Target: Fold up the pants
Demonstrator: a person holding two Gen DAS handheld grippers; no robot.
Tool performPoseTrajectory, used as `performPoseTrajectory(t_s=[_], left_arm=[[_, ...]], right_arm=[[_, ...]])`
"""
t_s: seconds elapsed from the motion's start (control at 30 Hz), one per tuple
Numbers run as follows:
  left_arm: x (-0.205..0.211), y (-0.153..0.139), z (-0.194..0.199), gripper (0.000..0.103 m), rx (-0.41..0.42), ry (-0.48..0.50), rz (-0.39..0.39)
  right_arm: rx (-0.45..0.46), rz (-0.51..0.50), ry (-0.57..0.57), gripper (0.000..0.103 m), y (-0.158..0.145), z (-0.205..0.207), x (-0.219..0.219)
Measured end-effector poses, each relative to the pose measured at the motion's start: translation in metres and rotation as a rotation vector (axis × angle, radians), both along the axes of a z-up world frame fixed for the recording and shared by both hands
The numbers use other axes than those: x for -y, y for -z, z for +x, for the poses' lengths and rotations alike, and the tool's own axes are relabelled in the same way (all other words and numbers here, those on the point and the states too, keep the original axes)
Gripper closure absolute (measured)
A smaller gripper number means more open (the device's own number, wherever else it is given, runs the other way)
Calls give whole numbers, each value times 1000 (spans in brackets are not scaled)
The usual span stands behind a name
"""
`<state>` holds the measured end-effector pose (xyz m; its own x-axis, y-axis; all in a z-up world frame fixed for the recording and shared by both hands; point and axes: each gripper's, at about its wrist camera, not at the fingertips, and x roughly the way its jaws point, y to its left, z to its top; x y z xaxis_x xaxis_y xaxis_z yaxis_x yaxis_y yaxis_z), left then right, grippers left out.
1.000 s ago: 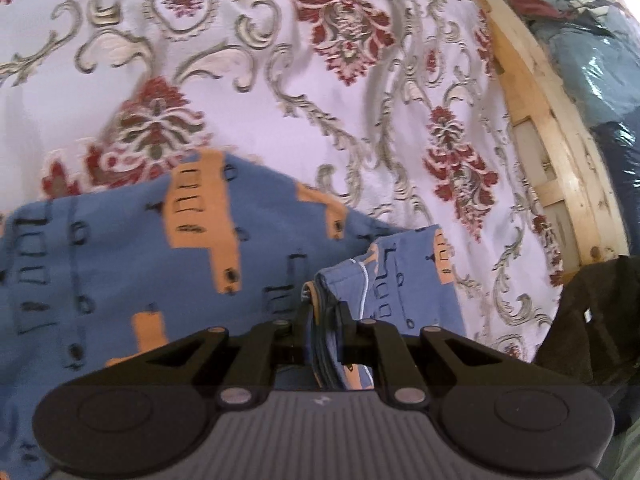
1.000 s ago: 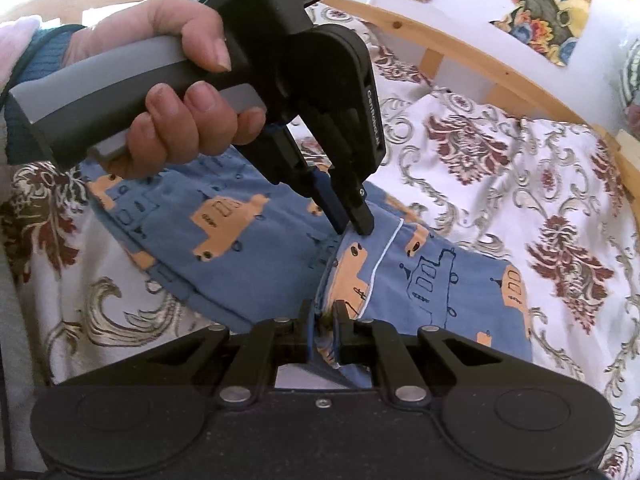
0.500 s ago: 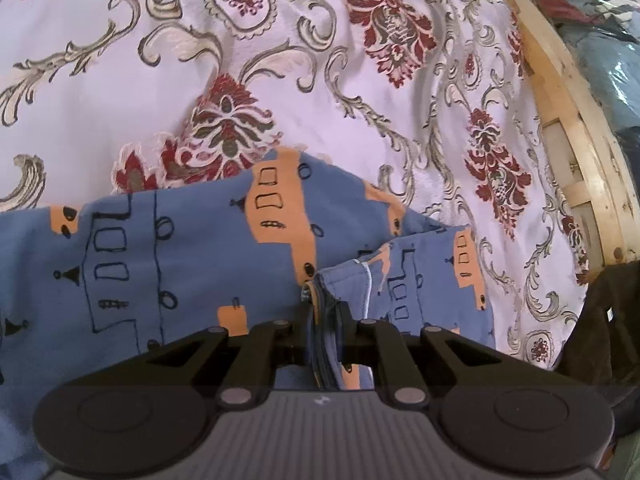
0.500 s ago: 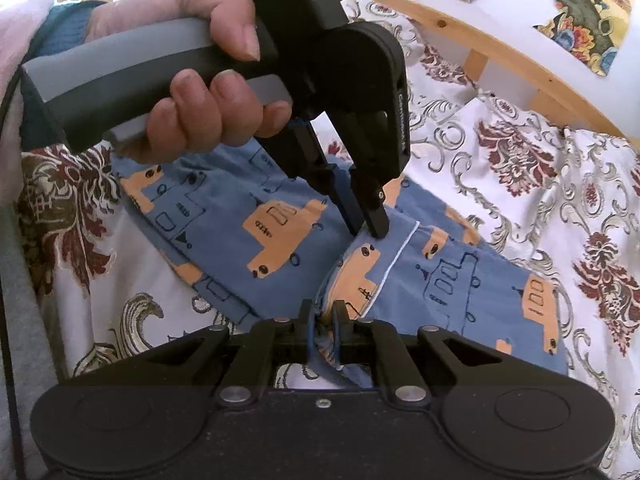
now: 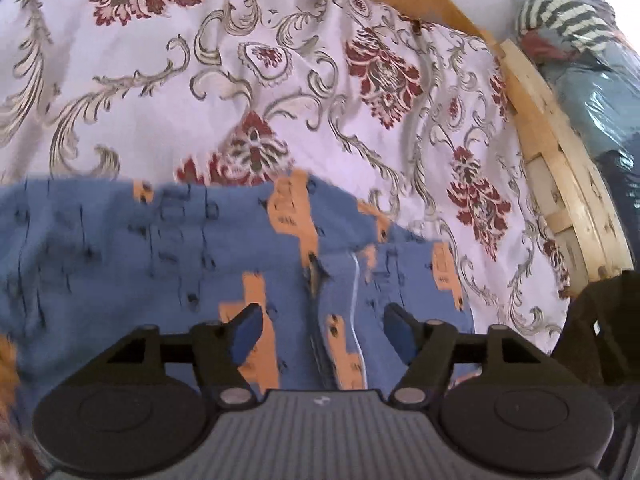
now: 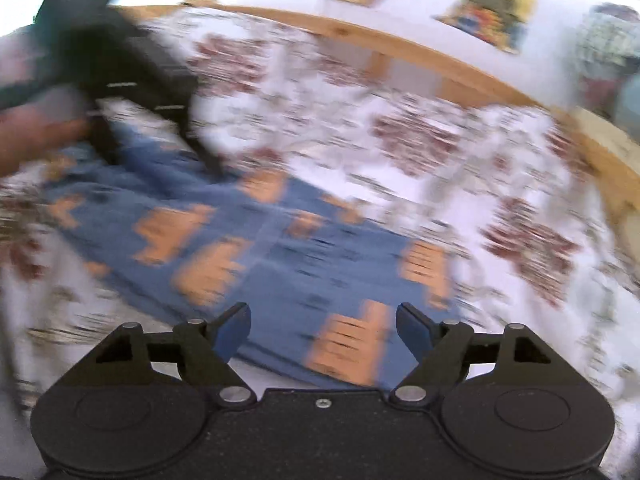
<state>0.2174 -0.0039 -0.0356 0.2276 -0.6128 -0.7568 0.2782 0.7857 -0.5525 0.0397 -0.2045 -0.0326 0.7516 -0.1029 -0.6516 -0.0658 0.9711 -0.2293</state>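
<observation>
both grippers have let go of the blue pants (image 5: 168, 248) since a moment ago; left gripper (image 5: 320, 328) and right gripper (image 6: 323, 326) fingers now spread wide, empty, above the pants lying on the patterned bed (image 5: 168, 92).

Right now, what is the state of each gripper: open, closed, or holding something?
Left gripper: open, holding nothing, over the pants.
Right gripper: open, holding nothing, over the pants.

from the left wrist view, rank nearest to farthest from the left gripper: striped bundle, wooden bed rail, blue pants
1. blue pants, directly under the open left gripper.
2. wooden bed rail, off to the right past the floral sheet.
3. striped bundle, top right, beyond the rail.
</observation>
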Motion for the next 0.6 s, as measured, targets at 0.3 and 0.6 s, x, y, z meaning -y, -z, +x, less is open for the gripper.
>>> performPoseTrajectory(t_s=[0.3,0.6], left_arm=[[43,29,-51,31,72,21,287],[13,14,-70,13,26,-141,206]], right_arm=[[-115,-121,231,13,36,19,42],[24,-153,214,3,18,4,35]])
